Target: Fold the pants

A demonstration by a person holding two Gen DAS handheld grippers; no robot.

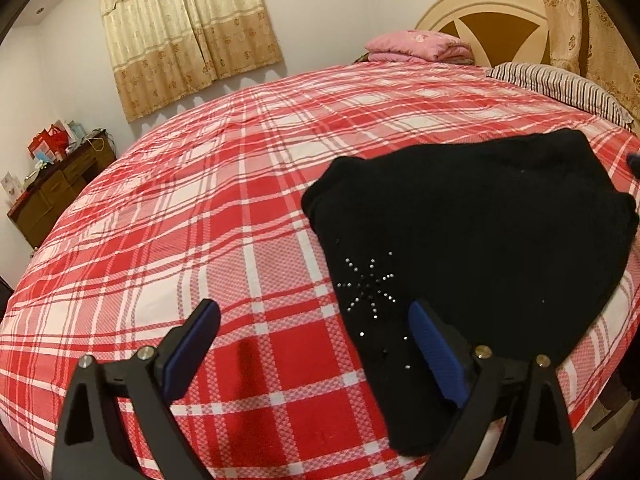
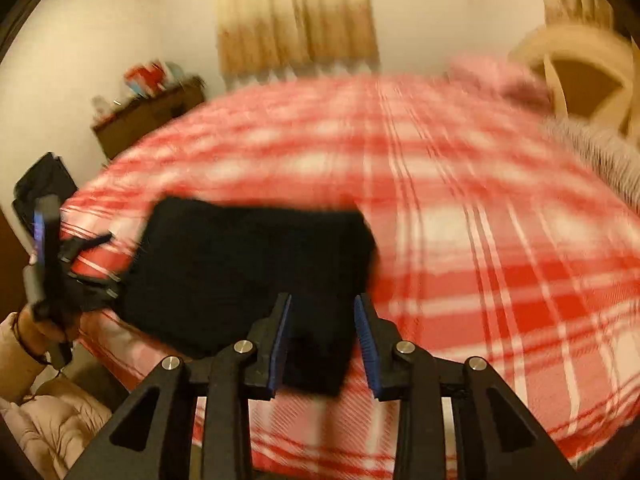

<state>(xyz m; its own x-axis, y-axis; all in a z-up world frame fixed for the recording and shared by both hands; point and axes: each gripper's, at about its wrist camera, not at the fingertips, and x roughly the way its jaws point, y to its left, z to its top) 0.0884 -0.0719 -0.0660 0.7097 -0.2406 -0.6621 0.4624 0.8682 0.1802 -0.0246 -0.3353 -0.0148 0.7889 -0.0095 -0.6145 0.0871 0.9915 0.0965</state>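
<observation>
Two grippers are seen over a bed spread with a red and white plaid sheet [image 1: 200, 216], and the black pants [image 1: 472, 248] are laid on it as a folded, roughly square bundle near the bed's near edge. A starburst of small shiny studs [image 1: 370, 286] is picked out on the fabric at the near left corner of the bundle in the left wrist view.

The left gripper [image 1: 314, 320] is held wide apart, nothing between its blue pads; one finger is poised above bare sheet, the other above the near left part of the pants. Whether that finger touches the cloth cannot be told.

The right gripper [image 2: 322, 320] is shown partly parted in a heavily blurred right wrist view. A near corner of the pants [image 2: 256, 272] is seen lying in the gap between the fingers, but the pads are stood off from the cloth on both sides, so no grasp is made. In that same view the left gripper [image 2: 44, 240] is glimpsed at the far left, carried in a hand [image 2: 36, 328] with a pale sleeve.

Beyond, a striped pillow [image 1: 560, 88], a folded pink quilt [image 1: 416, 45], a rounded headboard [image 1: 484, 12], patterned curtains [image 1: 184, 32] and a dark wooden cabinet [image 1: 60, 188] are made out.
</observation>
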